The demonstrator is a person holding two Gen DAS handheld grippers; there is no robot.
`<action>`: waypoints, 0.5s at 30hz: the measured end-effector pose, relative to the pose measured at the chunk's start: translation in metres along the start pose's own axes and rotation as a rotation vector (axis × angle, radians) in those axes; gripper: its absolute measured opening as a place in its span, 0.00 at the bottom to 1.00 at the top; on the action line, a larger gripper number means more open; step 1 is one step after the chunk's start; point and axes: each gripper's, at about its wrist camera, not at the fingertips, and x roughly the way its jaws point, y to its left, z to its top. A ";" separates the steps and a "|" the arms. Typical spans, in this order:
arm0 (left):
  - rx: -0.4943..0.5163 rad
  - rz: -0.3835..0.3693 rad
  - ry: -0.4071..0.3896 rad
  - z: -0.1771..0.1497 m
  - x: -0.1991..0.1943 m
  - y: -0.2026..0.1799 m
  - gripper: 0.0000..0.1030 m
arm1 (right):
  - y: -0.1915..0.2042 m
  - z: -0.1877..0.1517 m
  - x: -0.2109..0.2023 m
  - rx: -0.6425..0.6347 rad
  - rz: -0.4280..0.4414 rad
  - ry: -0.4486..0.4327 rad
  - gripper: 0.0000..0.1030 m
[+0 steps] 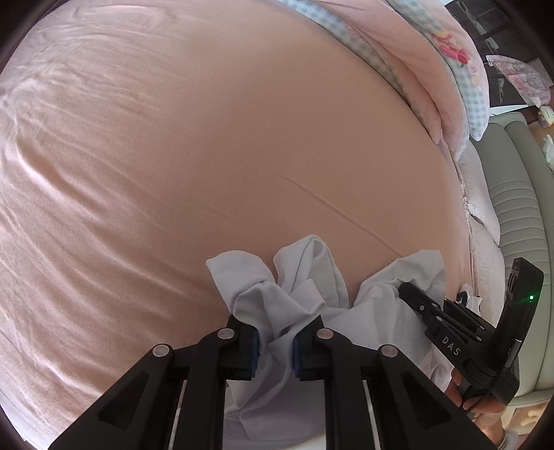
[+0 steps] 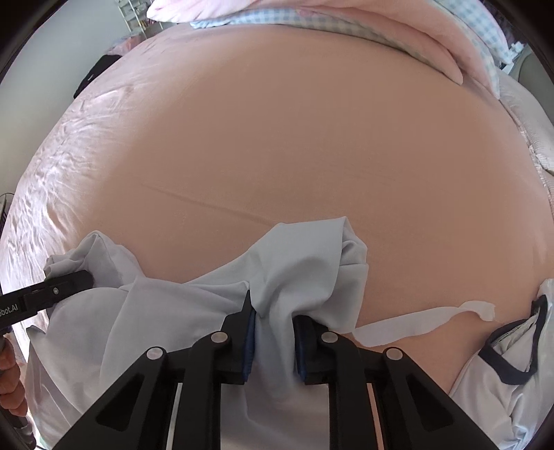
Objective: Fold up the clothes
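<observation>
The left gripper (image 1: 275,349) is pinching a bunched edge of the pale blue garment (image 1: 297,297), and its blue pads are pressing the cloth from both sides. The right gripper (image 2: 273,346) is also pinching a fold of the same garment (image 2: 301,263), just beside the left one. The garment is lying crumpled at the near edge of the bed, on the pink sheet (image 1: 242,138). A second white piece with a dark trim (image 2: 512,349) is lying at the right. A pink duvet (image 2: 415,27) is resting at the far side of the bed
</observation>
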 end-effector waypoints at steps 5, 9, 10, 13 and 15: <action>0.030 0.000 -0.030 0.018 -0.009 -0.015 0.11 | -0.015 0.007 0.000 0.113 0.030 -0.006 0.16; 0.079 0.014 -0.074 0.032 -0.018 -0.030 0.11 | -0.019 0.015 -0.003 0.132 0.002 -0.036 0.16; 0.082 0.013 -0.088 0.034 -0.022 -0.031 0.11 | -0.020 0.018 -0.005 0.130 -0.005 -0.049 0.16; 0.076 -0.001 -0.133 0.042 -0.034 -0.032 0.11 | -0.030 0.027 -0.016 0.139 -0.016 -0.095 0.16; 0.060 -0.018 -0.157 0.050 -0.042 -0.027 0.11 | -0.038 0.035 -0.024 0.164 -0.007 -0.124 0.16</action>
